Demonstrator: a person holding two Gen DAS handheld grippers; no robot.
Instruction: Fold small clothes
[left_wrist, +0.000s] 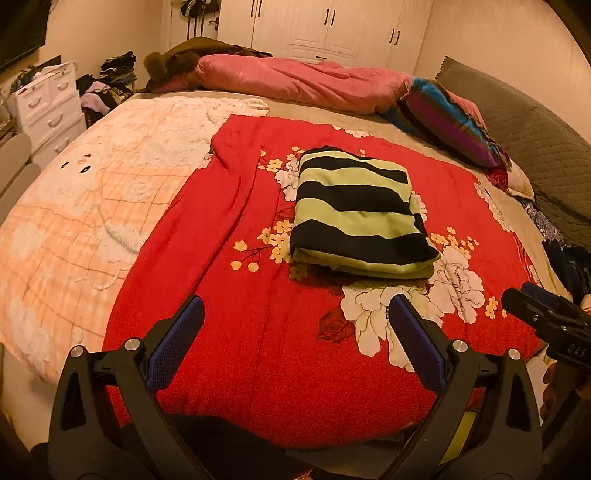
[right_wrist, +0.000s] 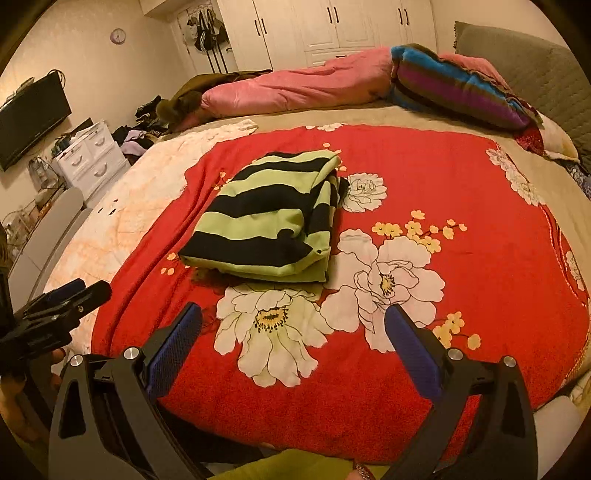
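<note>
Left gripper (left_wrist: 295, 308): black plastic frame, triangular cut-outs in each arm, silver round-head screws at the pivots, fingers faced with blue textured pads (left_wrist: 176, 341). Right gripper (right_wrist: 293, 314): same build, same blue pads (right_wrist: 413, 349). White digits printed on the right gripper's black body, seen from the left wrist.

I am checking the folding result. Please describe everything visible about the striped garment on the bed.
The striped garment has wide black and light green bands and looks like soft knit fabric. It is folded into a compact, layered rectangle lying flat on the red floral blanket. Layer edges show along its near and right sides. Neither gripper touches it.
</note>
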